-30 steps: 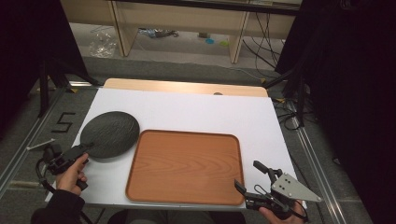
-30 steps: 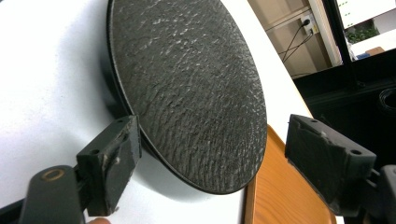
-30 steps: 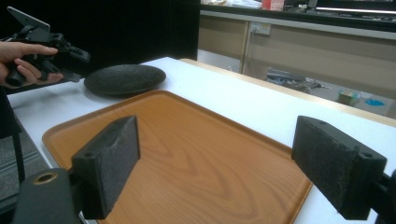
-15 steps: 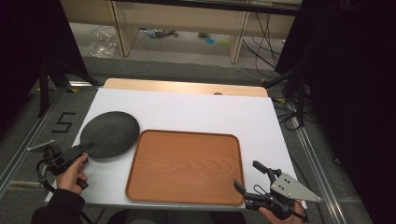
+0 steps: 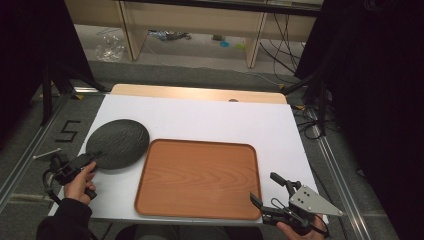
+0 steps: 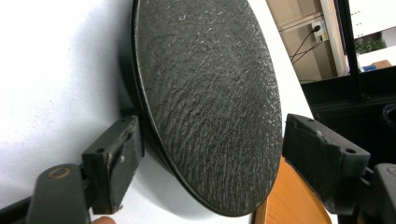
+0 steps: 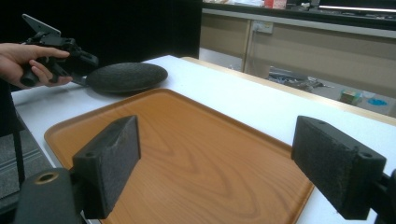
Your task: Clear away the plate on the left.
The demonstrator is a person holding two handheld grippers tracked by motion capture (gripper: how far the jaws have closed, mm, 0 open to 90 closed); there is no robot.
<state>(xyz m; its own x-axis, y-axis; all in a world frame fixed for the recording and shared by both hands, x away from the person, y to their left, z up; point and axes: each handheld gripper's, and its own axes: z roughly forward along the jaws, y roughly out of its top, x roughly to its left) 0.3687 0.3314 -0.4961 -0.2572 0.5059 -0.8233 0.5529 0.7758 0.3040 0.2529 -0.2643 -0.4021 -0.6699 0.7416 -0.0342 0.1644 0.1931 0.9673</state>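
Note:
A dark, rough-textured round plate point(image 5: 118, 143) lies on the white table, left of a wooden tray point(image 5: 197, 177). My left gripper point(image 5: 92, 159) is at the plate's near-left rim. In the left gripper view its open jaws straddle the plate point(image 6: 205, 102), one pad on each side of the edge, with the tray's corner point(image 6: 289, 200) beyond. My right gripper point(image 5: 265, 189) stands open at the tray's near right corner, nothing between its pads. The right gripper view looks across the tray point(image 7: 187, 149) to the plate point(image 7: 126, 77) and the left gripper point(image 7: 70, 58) held by a hand.
The white sheet point(image 5: 210, 120) covers the table, with a bare wooden strip point(image 5: 200, 93) along the far edge. Metal rails run along both sides, and a "5" mark point(image 5: 67, 131) sits on the floor at left. Cables point(image 5: 310, 125) lie at right.

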